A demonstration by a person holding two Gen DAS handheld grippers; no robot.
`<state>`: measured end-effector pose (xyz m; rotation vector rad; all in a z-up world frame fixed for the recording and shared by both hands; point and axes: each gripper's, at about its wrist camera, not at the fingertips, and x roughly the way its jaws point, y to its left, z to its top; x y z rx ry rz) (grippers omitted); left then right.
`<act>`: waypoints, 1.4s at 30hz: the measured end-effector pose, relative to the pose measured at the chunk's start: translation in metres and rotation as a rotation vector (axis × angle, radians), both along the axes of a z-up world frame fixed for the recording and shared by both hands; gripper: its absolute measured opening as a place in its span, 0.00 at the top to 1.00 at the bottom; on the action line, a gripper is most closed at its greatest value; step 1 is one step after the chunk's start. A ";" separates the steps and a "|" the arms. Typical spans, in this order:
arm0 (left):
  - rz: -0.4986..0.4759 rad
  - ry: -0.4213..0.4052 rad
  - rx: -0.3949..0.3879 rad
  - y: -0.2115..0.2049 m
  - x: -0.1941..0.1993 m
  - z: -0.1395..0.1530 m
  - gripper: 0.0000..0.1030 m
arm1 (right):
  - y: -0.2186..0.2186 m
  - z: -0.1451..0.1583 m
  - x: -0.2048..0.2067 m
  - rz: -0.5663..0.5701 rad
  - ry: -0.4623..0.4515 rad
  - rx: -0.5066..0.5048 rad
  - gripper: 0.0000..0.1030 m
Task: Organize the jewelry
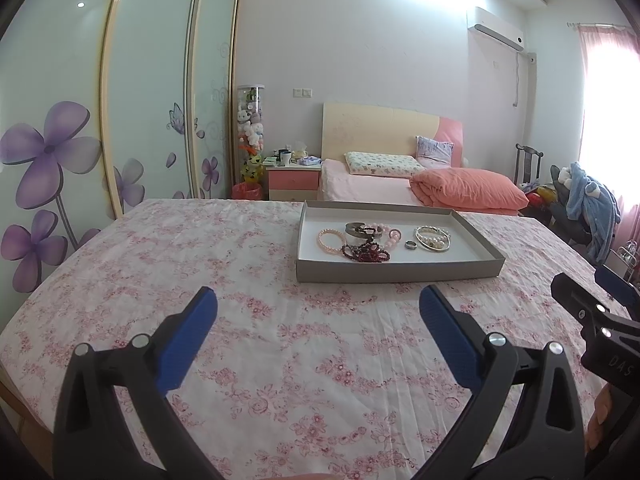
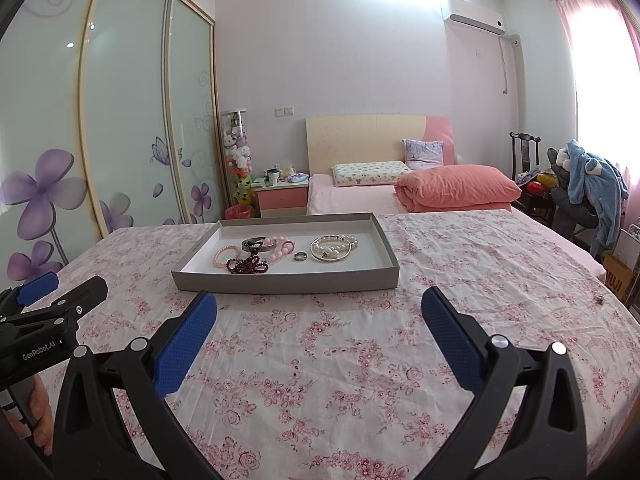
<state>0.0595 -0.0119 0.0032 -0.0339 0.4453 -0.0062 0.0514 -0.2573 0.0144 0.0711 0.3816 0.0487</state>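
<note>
Both tools are spread wide and hold nothing: the left tool (image 1: 318, 312) and the right tool (image 2: 320, 312) hang over the flowered cloth (image 2: 340, 360) that covers the bench, on the near side of the grey tray (image 2: 288, 280), and touch none of its contents.

All the jewelry lies inside the tray. Taking the small ring (image 2: 300, 256) at the tray's middle as the mark:

- Left of the ring is a tangle: a dark red bead strand (image 2: 248, 266), a pale pink bead bracelet (image 2: 224, 258), a chunky pink bead bracelet (image 2: 282, 251) and a metal bangle (image 2: 259, 244). These overlap, and which strand lies over which is hard to tell.
- Right of the ring a pearl bracelet (image 2: 334, 246) lies on or through a thin silver bangle (image 2: 330, 255).

How they will likely handle:

- The bead strands look light and limp. They should drape and swing when lifted, and one may drag its neighbours along. A pinch on a free outer loop, away from the overlap, seems safest.
- The two bangles look stiff and smooth, so they may slip between the pads. Gripping across the band at one point of the rim looks better than trying to span the hoop.
- The ring is tiny and lies flat, and will probably skid on the tray floor. It calls for closing the pads low, across its width.
- The tray looks like light card and may slide on the cloth if pushed.
</note>
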 end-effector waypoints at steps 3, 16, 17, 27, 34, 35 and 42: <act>0.000 0.000 0.000 0.000 0.000 0.000 0.04 | 0.001 -0.001 0.000 0.000 0.000 0.000 0.02; 0.000 0.002 0.000 0.000 0.000 0.000 0.04 | 0.001 0.000 0.001 0.000 0.001 0.000 0.02; -0.001 0.002 0.000 -0.001 -0.001 -0.001 0.04 | 0.001 0.000 0.000 0.000 0.001 0.000 0.02; 0.000 0.003 0.000 -0.001 -0.001 0.000 0.04 | 0.001 0.001 0.001 0.000 0.002 0.000 0.02; 0.008 -0.004 0.005 -0.001 -0.002 -0.001 0.04 | 0.001 0.001 0.001 0.001 0.002 -0.001 0.02; 0.009 -0.006 0.007 -0.001 -0.002 -0.001 0.04 | 0.001 0.001 0.001 0.001 0.002 0.000 0.02; 0.008 0.000 0.007 -0.002 -0.003 -0.001 0.04 | 0.002 0.001 0.001 0.001 0.002 -0.001 0.02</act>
